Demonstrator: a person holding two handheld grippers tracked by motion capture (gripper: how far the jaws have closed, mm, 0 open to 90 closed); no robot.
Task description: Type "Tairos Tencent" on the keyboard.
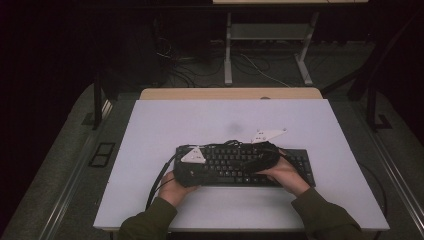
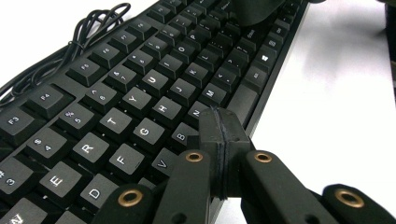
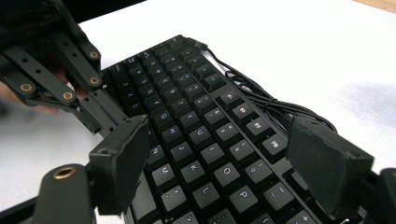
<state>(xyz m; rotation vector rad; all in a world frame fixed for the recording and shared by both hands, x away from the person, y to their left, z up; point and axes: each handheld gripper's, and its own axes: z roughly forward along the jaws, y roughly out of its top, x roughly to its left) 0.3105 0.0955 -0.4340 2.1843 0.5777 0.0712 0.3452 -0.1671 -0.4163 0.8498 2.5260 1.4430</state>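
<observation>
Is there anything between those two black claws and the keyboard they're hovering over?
Nothing visible. The left gripper, jaws shut, sits right at the keyboard near the N key; the right gripper hangs open over the keys.

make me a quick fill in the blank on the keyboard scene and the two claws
1. The left claw has its jaws ____ over the keyboard.
2. The right claw has its jaws ____ above the keys.
3. The keyboard's bundled ____ lies on the table beyond its far edge.
4. The keyboard's colour is ____.

Missing words: shut; open; cable; black
</observation>
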